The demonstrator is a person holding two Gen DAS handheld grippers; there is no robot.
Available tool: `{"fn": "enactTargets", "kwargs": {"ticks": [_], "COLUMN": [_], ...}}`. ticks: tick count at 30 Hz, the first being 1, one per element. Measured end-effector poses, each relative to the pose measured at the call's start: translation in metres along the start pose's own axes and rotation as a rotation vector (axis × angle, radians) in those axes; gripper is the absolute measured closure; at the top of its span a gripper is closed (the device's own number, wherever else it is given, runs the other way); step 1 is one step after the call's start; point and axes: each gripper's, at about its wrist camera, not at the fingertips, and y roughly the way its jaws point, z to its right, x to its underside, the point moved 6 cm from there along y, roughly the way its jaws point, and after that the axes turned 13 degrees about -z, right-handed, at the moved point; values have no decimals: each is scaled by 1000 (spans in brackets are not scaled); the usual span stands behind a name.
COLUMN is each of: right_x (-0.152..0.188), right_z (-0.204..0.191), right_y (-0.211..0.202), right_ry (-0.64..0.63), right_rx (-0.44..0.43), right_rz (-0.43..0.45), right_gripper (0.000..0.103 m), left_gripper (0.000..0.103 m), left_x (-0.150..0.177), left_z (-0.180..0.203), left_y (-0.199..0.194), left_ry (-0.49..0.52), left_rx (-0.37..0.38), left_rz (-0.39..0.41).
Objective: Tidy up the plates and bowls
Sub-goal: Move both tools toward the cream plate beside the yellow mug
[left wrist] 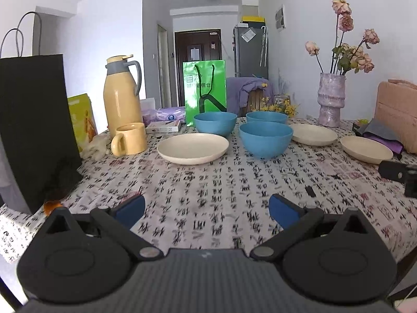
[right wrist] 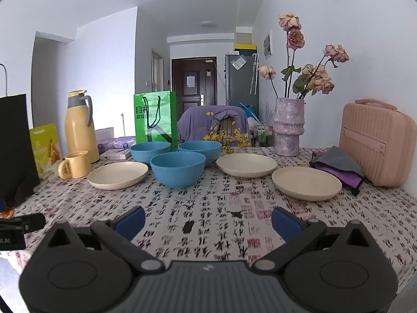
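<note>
I take the front blue bowl (right wrist: 178, 168) as my landmark, since everything the task concerns sits around it on the patterned tablecloth (right wrist: 208, 224). Two more blue bowls stand just behind it, the back-left bowl (right wrist: 148, 150) and the back-right bowl (right wrist: 202, 149), all three close together and possibly touching. The left plate (right wrist: 117, 175) lies just to the left of the landmark bowl, the middle plate (right wrist: 246, 164) just to its right and slightly further back, and the right plate (right wrist: 306, 187) further right again, nearer to me.

Both tools hang back over the near part of the table, well apart from all the dishes. My left gripper (left wrist: 207, 210) has its blue pads spread wide with nothing between them; my right gripper (right wrist: 208, 220) is likewise spread and empty.

The relation I judge the next move to turn on: from the right gripper the right plate lies ahead and to the right, the nearest dish to either tool. From the left gripper, the left plate (left wrist: 192, 148) lies ahead and slightly left, with the front bowl (left wrist: 265, 139) ahead and slightly right. The plates are round, so no long axis matters; I would meet a rim edge-on, pads straddling it. I would likely start stacking plates with the right hand.
</note>
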Motion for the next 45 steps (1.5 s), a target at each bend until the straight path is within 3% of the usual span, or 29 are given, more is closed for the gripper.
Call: {"fn": "enactTargets", "kwargs": {"ticks": [4, 11, 16, 22, 28, 36, 41, 45], "right_x": [-12, -34, -51, -70, -83, -92, -93, -96], "right_z": [-5, -10, -23, -43, -72, -104, -123, -135], "right_y": [20, 66, 98, 137, 173, 226, 253, 273], "right_ry": [-46, 16, 6, 14, -10, 40, 34, 37], "right_rx": [13, -115, -159, -290, -340, -398, -393, -388], "right_rz": [2, -68, -90, -116, -135, -250, -292, -322], "right_gripper": [0, 0, 0, 0, 0, 0, 7, 19], "left_gripper": [0, 0, 0, 0, 0, 0, 0, 4], "left_x": [-18, -38, -51, -72, -85, -106, -111, -113], "left_z": [1, -10, -24, -47, -66, -98, -112, -114], "left_y": [17, 48, 78, 108, 140, 177, 200, 215], "left_ry": [-6, -17, -42, -87, -118, -135, -149, -134], "left_rx": [-3, -31, -43, -80, -70, -131, -144, -131], "left_rz": [-1, -13, -45, -22, -57, -110, -141, -155]}}
